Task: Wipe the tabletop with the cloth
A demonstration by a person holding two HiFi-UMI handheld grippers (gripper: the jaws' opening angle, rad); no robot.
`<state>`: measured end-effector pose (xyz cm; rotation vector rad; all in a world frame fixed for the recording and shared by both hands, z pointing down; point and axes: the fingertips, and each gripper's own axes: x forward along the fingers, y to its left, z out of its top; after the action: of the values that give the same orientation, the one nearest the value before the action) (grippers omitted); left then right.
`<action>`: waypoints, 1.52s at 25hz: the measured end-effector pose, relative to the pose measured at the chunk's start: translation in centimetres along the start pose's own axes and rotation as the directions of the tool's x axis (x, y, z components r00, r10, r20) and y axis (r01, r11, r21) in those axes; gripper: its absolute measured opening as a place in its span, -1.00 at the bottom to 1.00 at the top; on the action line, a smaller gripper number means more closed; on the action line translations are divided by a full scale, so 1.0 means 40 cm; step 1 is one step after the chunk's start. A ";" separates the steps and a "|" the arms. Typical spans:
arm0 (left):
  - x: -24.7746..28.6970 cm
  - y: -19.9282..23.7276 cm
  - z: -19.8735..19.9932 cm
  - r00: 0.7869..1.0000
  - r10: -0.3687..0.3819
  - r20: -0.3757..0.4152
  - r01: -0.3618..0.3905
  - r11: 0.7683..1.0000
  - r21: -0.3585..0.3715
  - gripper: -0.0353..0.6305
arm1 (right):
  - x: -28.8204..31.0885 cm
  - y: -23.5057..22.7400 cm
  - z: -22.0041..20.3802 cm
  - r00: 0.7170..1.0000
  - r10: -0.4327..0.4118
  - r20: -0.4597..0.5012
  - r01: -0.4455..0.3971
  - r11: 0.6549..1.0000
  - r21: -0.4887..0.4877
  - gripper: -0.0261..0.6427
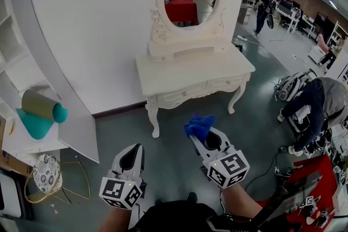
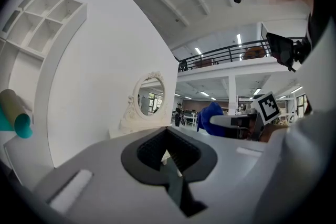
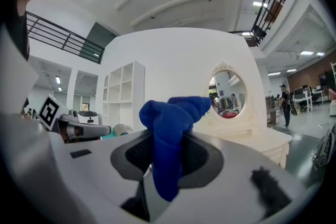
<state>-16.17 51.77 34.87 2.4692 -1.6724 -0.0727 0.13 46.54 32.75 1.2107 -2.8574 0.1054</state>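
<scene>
approach step: right gripper [image 1: 201,137] clamps blue cloth [image 1: 198,123], left gripper [image 1: 132,154] pinched together empty, tabletop [image 1: 185,70] well apart at 12 o'clock, next likely needs carrying cloth there.

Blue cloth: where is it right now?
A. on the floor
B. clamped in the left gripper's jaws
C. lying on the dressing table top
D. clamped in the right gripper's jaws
D. The right gripper view shows the blue cloth pinched between that gripper's jaws, and the head view shows it at the tip of the right gripper, short of the dressing table.
</scene>
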 end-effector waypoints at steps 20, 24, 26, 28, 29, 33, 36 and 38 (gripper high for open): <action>-0.081 0.118 -0.004 0.998 -0.059 0.033 0.061 0.997 -0.045 -0.87 | 0.053 0.107 -0.010 0.997 -0.075 -0.024 0.075 0.997 -0.010 -0.55; -0.081 0.144 -0.009 0.997 -0.074 0.029 0.075 0.996 -0.051 -0.87 | 0.072 0.098 -0.018 0.995 -0.098 -0.032 0.098 0.995 0.005 -0.55; -0.075 0.154 -0.007 0.997 -0.071 0.028 0.073 0.996 -0.059 -0.87 | 0.086 0.089 -0.018 0.995 -0.094 -0.040 0.095 0.995 0.007 -0.55; -0.061 0.167 -0.002 0.998 -0.061 0.027 0.063 0.996 -0.056 -0.87 | 0.105 0.077 -0.020 0.995 -0.088 -0.040 0.089 0.996 0.012 -0.55; -0.050 0.175 0.001 0.998 -0.054 0.027 0.055 0.997 -0.052 -0.87 | 0.117 0.069 -0.021 0.996 -0.085 -0.036 0.086 0.996 0.015 -0.55; 0.008 0.195 0.007 0.999 -0.028 0.027 0.029 0.999 -0.036 -0.87 | 0.167 0.017 -0.022 0.998 -0.064 -0.023 0.065 0.998 0.022 -0.55; 0.063 0.203 0.015 1.000 -0.015 0.020 0.016 0.999 -0.027 -0.87 | 0.205 -0.037 -0.011 0.999 -0.047 -0.013 0.048 0.998 0.027 -0.55; 0.107 0.212 0.024 1.000 0.001 0.016 0.000 1.000 -0.023 -0.87 | 0.235 -0.076 -0.001 0.999 -0.036 -0.008 0.036 0.999 0.022 -0.55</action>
<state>-22.48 44.64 35.48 2.4574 -1.6687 -0.1110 -4.21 37.69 33.50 1.2618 -2.8341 0.1406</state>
